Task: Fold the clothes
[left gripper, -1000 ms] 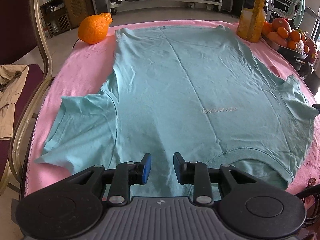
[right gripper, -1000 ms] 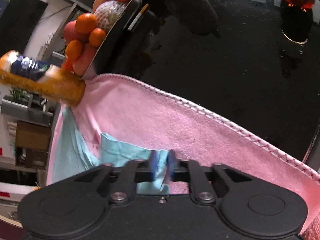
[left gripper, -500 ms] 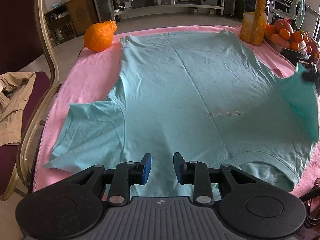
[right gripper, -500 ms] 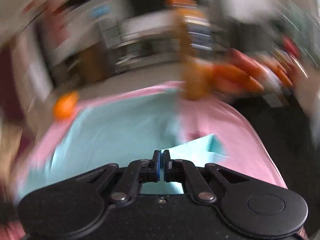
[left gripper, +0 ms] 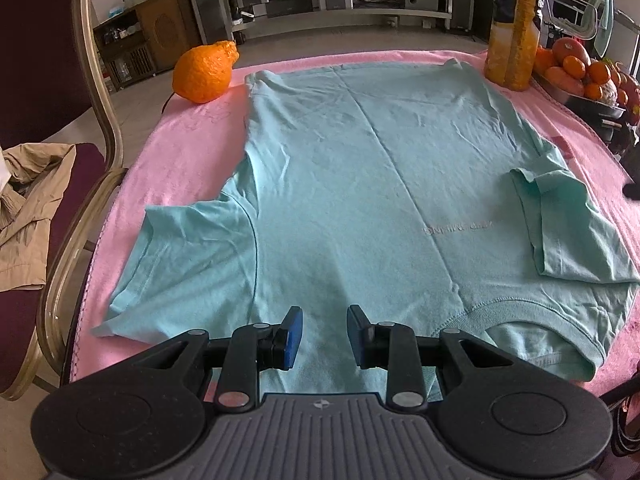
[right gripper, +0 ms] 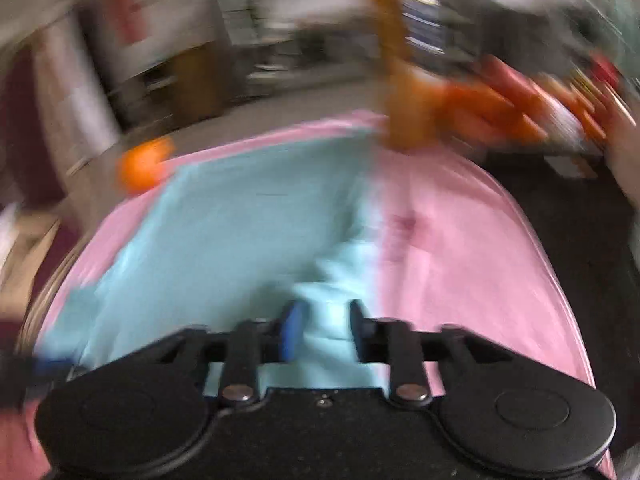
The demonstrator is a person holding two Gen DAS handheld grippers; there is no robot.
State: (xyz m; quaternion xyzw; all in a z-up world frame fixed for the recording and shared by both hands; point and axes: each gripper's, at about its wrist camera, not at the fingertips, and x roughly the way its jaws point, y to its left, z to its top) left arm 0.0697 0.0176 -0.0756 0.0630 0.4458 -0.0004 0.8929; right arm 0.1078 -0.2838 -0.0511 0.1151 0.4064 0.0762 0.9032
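Note:
A light teal T-shirt (left gripper: 360, 184) lies flat on a pink cloth (left gripper: 188, 160), collar toward me. Its right sleeve (left gripper: 568, 224) is folded in over the body; its left sleeve (left gripper: 188, 256) lies spread out. My left gripper (left gripper: 324, 336) is open and empty, hovering over the shirt's near edge. My right gripper (right gripper: 324, 336) is open above the shirt (right gripper: 248, 216) at its right side; this view is blurred by motion.
A large knobbly orange (left gripper: 204, 72) sits at the far left of the cloth. A yellow bottle (left gripper: 516, 24) and a tray of fruit (left gripper: 580, 72) stand at the far right. A chair (left gripper: 96, 120) with a beige garment (left gripper: 28, 200) is at left.
My right gripper carried the right sleeve inward over the shirt body, then opened and let it go. The left gripper stayed open and pulled back slightly.

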